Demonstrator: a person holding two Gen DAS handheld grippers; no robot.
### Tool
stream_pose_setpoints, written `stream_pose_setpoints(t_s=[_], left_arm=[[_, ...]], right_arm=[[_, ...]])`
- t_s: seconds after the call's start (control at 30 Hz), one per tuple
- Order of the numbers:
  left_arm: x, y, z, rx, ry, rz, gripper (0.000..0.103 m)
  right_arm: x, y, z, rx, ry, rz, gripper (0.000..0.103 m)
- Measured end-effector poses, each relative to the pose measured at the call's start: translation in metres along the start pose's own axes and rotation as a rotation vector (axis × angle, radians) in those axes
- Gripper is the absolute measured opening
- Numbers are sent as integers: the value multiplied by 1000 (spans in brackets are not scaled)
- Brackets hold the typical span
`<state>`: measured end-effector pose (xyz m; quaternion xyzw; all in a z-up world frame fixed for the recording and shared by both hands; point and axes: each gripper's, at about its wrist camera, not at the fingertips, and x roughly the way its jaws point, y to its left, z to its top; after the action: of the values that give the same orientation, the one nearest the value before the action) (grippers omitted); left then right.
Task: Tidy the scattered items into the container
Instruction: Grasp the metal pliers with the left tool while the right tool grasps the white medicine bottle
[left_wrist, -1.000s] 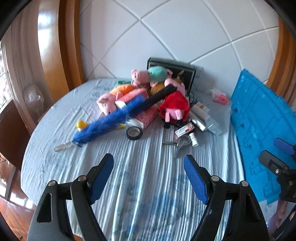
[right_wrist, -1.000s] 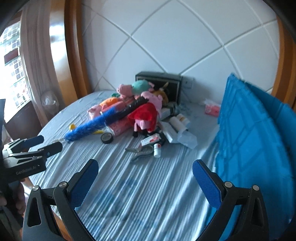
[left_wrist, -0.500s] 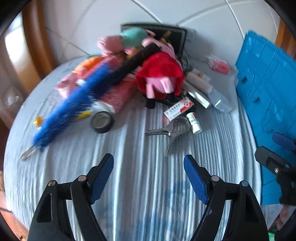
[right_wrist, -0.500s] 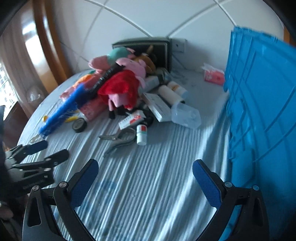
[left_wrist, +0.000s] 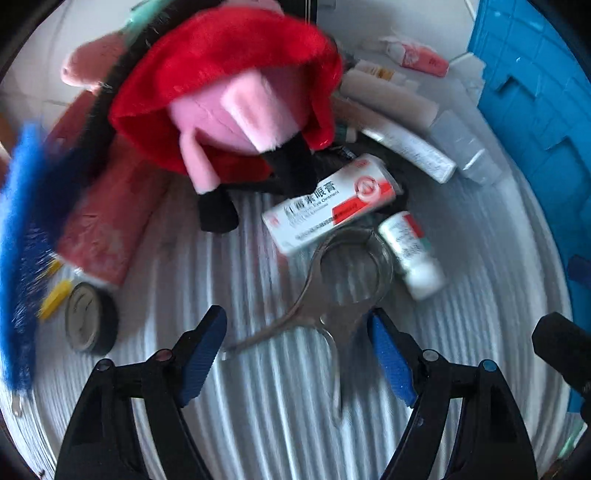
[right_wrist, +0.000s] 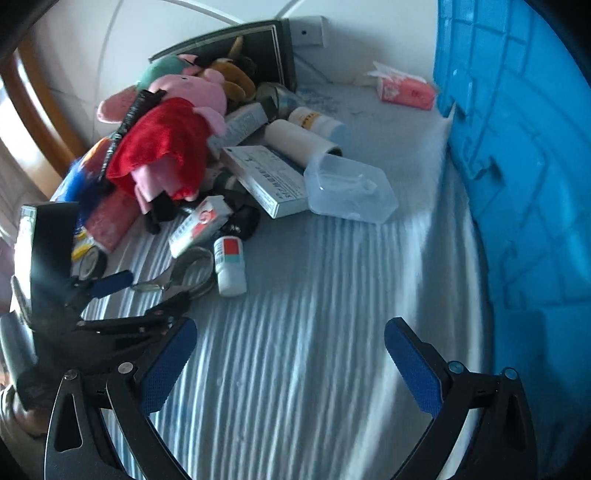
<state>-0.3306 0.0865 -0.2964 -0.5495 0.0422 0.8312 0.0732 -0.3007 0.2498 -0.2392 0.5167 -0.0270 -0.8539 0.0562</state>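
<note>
My left gripper is open, its jaws on either side of the handles of a metal clamp tool lying on the striped cloth; the tool also shows in the right wrist view. Beyond it lie a white and red ointment box, a small white bottle and a pig plush in a red dress. The blue container stands at the right. My right gripper is open and empty over bare cloth, left of the container.
A black tape roll, a blue duster brush, a pink pack, a clear plastic box, white boxes and tubes and a tissue pack lie around. More plush toys pile against a black frame at the back.
My left gripper has moved forward and down to the metal clamp tool, which now lies between its open jaws. My right gripper has moved forward, closer to the pile and the container.
</note>
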Motion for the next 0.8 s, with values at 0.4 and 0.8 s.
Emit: stream_pose_setpoints(t_s=[0.4, 0.8], left_arm=[[-7, 54, -13, -184, -35, -3, 68], [6, 34, 2, -123, -34, 44, 70]], right_arm=[[71, 39, 26, -66, 73, 48, 53], [88, 45, 30, -114, 77, 60, 53]])
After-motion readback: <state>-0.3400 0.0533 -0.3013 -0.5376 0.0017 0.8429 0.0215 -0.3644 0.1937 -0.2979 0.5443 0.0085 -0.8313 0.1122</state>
